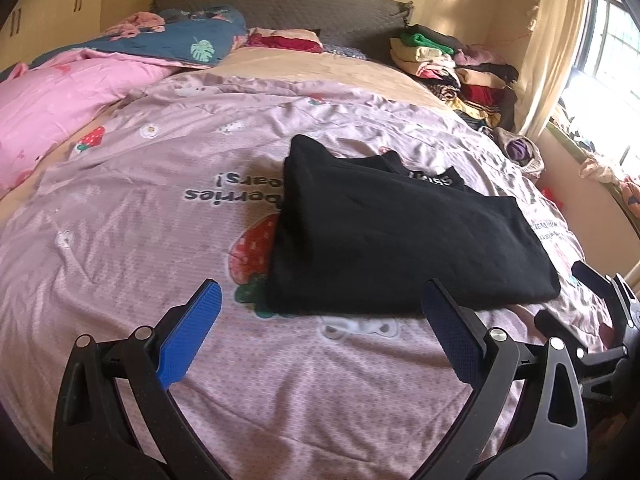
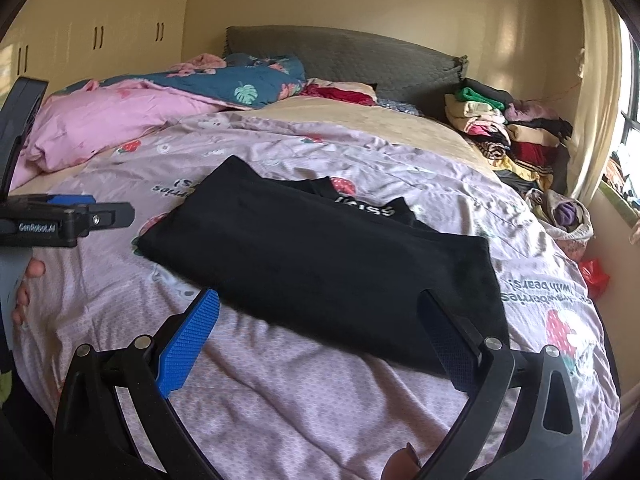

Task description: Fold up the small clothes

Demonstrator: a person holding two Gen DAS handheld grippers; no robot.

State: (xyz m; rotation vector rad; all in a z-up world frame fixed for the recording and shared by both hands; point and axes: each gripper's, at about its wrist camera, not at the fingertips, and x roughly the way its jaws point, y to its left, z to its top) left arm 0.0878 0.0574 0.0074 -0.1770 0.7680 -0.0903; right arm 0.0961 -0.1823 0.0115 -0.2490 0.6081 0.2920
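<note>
On the strawberry-print quilt (image 1: pixel 160 208), ahead of the left gripper (image 1: pixel 320 304) with fingers spread wide, lies the folded black shirt (image 1: pixel 400 240); in the right view it lies between the wide-open right gripper (image 2: pixel 320 312) fingertips, "GenRobot.AI" readable on the other gripper

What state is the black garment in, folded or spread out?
Folded. The black garment lies as a compact layered rectangle on the strawberry-print quilt, its printed part tucked beneath the top layer.
</note>
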